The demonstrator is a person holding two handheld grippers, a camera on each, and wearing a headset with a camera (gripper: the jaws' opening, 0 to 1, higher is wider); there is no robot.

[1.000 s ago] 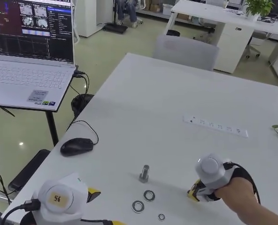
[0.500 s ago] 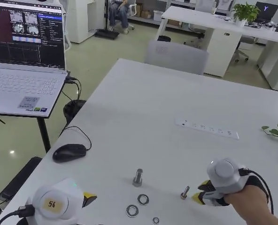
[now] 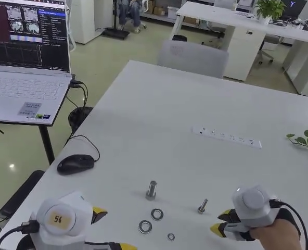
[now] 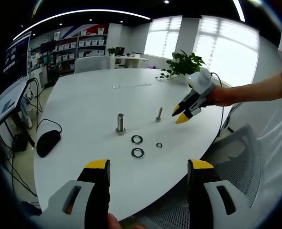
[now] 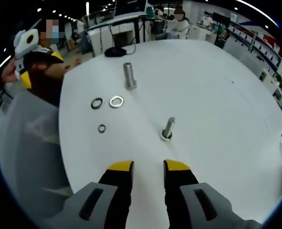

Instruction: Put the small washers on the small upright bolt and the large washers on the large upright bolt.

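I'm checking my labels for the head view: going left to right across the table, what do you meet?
Mouse → large bolt → small washer → small bolt → right gripper → plant leaves. The two large washers overlap the large bolt's span, so they are left out.

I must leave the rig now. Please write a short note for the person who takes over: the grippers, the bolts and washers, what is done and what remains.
Left gripper: open wide, empty, over the near table edge.
Right gripper: jaws slightly apart, empty, pointing at the small bolt.
The small bolt and the large bolt stand upright on the white table.
The farther large washer, the nearer large washer and the small washer lie flat near the large bolt.
Done: no washer is on a bolt.
Left: all three washers.
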